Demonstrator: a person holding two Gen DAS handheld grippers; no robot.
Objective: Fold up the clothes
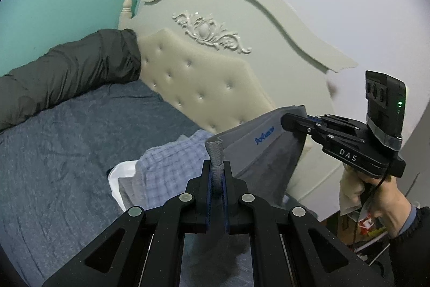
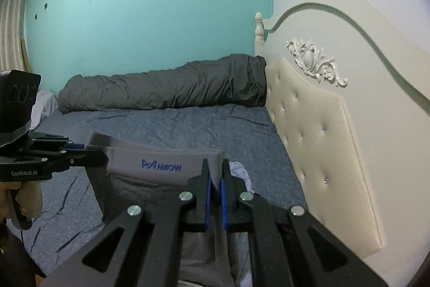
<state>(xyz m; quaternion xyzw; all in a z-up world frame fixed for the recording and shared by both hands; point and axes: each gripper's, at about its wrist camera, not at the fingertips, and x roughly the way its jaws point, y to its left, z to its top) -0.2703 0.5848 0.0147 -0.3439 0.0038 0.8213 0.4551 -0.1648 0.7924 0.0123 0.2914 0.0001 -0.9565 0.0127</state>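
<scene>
The left tongs [image 1: 217,168] and the right tongs [image 2: 215,171] are each clenched on an end of the waistband of the grey underwear [image 2: 161,166], which hangs stretched between them above the blue bed sheet [image 2: 161,125], near the cream headboard [image 2: 322,139], with a pile of checked clothes [image 1: 166,168] below.

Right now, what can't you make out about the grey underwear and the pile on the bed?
- Grey underwear, right wrist view: its lower part is hidden behind the right gripper.
- Pile of clothes, left wrist view: the underwear and the left gripper cover much of it, so no count.
- Waistband logo, left wrist view: too skewed to read.
</scene>
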